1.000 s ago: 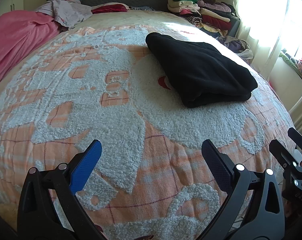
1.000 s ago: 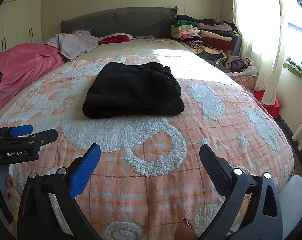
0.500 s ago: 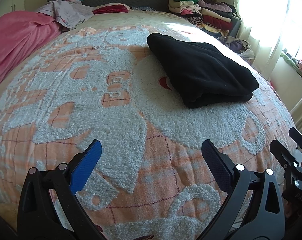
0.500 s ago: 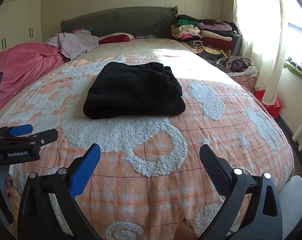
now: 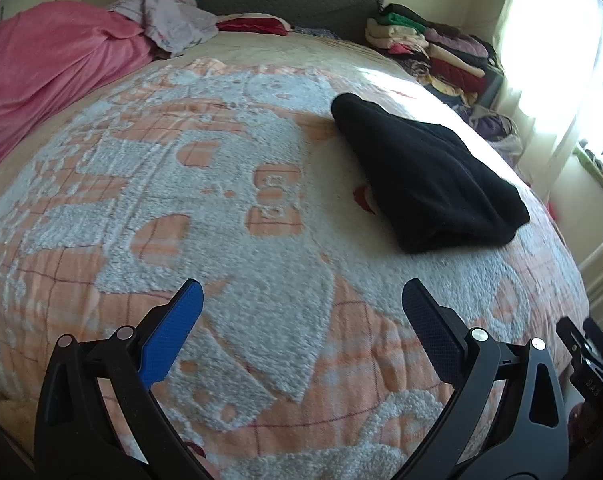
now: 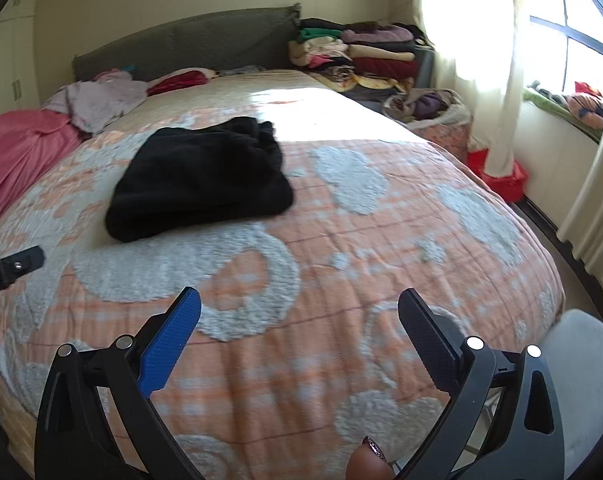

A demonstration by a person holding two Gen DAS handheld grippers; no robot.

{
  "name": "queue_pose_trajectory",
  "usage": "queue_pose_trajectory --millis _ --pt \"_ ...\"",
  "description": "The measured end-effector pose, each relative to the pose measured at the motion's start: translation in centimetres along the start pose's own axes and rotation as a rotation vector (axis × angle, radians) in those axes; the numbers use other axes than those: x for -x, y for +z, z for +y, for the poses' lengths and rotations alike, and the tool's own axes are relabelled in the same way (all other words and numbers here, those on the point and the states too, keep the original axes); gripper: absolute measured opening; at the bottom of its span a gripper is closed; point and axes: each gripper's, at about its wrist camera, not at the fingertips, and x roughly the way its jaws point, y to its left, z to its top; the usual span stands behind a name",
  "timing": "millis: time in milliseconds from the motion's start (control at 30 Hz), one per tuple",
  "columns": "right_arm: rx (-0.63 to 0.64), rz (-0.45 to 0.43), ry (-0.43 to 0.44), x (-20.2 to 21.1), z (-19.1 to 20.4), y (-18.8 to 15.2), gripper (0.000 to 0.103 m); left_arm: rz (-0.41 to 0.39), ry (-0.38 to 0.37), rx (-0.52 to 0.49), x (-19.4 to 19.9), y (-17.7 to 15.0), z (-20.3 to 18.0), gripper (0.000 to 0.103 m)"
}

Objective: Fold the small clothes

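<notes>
I have both sets of fingers spread wide and empty: left gripper (image 5: pixel 301 300) and right gripper (image 6: pixel 299 306) hover over the bedspread (image 6: pixel 341 240). The folded black garment (image 6: pixel 201 176) lies ahead on it, well apart from both.

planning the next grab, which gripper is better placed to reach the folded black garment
Probably the right. In the right wrist view the black garment lies almost ahead of the open right gripper; for the open left gripper it sits off toward the right. Both are empty and well short of it.
</notes>
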Motion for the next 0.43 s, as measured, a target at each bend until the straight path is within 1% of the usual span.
queue_pose_trajectory --millis 67,167,200,267,367,400,433 --pt "-0.077 0.009 -0.083 0.1 -3.7 -0.4 0.098 -0.018 0.023 0.055 0.3 1.3 2.0 0.094" --pt "-0.185 0.015 -0.258 0.2 -10.6 -1.3 0.098 -0.019 0.047 0.134 0.8 4.0 6.2 0.094" --pt "-0.218 0.013 -0.316 0.3 -13.1 -1.7 0.098 -0.015 0.059 0.17 0.9 5.1 8.3 0.094" --pt "-0.305 0.042 -0.457 0.3 -19.0 -2.6 0.098 -0.014 0.109 0.231 1.2 7.2 12.9 0.094" --pt "-0.48 0.087 -0.636 0.5 -28.6 -4.7 0.098 -0.048 0.25 0.314 2.1 9.8 21.6 0.094" --pt "-0.538 0.101 -0.691 0.6 -31.7 -5.4 0.098 -0.059 0.337 0.336 2.4 10.7 25.4 0.094" --pt "-0.588 0.11 -0.717 0.6 -34.4 -6.1 0.098 -0.064 0.403 0.352 2.7 11.3 28.4 0.094"
